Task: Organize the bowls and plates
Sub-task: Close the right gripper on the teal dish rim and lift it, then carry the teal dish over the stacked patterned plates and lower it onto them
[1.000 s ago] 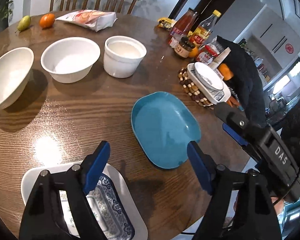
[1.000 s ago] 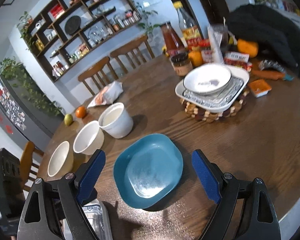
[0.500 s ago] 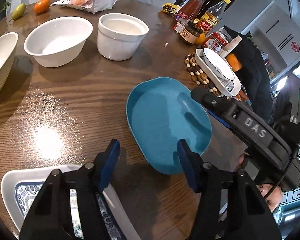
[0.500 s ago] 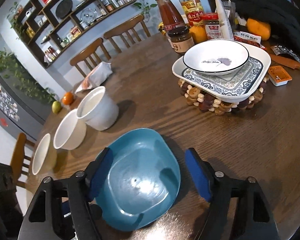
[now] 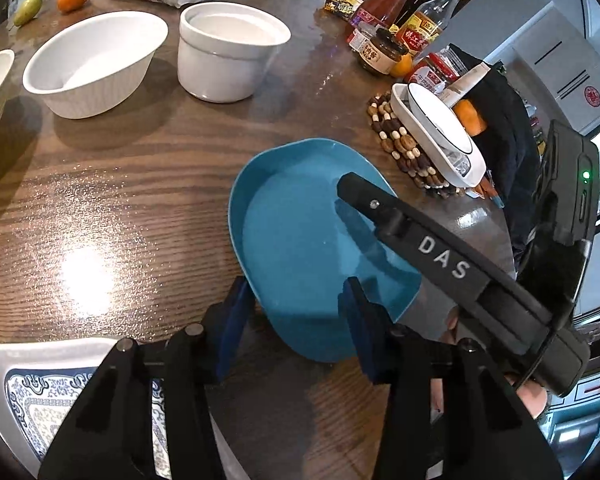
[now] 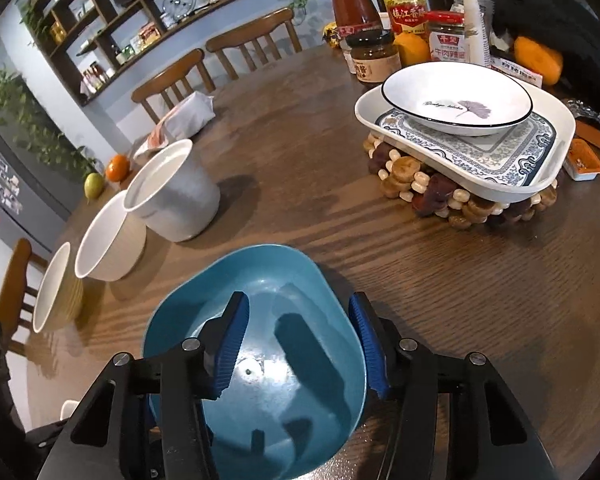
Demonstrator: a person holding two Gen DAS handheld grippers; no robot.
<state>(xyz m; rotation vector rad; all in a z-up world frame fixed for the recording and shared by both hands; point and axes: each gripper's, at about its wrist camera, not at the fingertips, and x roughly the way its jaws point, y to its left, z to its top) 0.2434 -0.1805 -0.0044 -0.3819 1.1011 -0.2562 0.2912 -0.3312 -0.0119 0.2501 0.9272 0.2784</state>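
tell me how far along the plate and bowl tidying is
Done: a round plate sits stacked in a patterned dish on the beaded trivet. In hand: both the right gripper and left gripper straddle rims of the blue plate, jaws not yet shut. Left: three white bowls sit unstacked, and a second patterned dish lies apart.

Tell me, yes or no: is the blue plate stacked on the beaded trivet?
No: the blue plate lies on the bare table, apart from the beaded trivet, which holds a patterned dish.
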